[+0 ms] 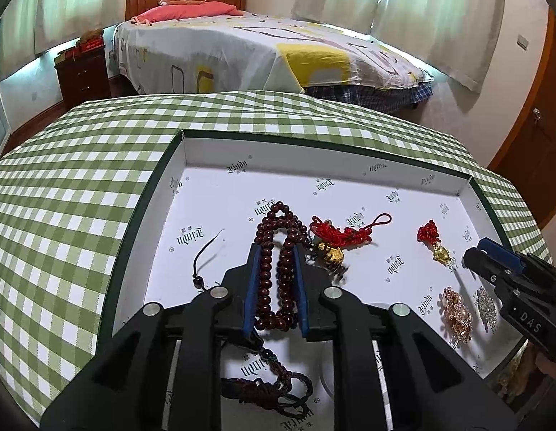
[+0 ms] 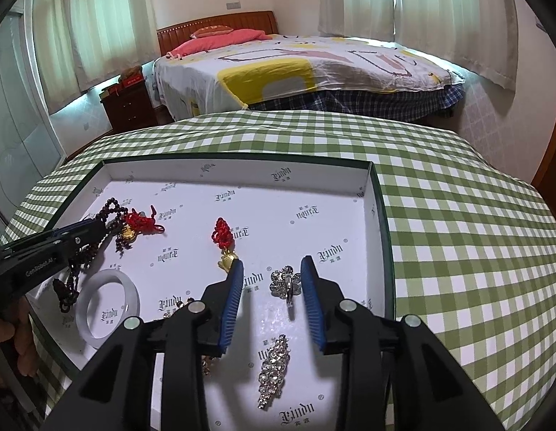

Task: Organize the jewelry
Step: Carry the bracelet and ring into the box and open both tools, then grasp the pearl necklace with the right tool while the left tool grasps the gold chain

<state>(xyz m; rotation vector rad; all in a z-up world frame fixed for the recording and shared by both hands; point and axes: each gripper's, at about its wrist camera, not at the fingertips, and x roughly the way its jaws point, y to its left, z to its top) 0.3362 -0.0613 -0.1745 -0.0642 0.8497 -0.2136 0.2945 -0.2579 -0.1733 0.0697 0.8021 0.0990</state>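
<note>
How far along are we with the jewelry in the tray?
Done: every visible piece lies inside the tray, including the white bangle. In hand: the left gripper straddles the dark bead necklace; the right gripper brackets a rhinestone brooch, open. Left: the pieces lie scattered.

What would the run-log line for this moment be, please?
left gripper around bead necklace, grip unclear | right gripper open astride rhinestone ring | both in tray
</note>
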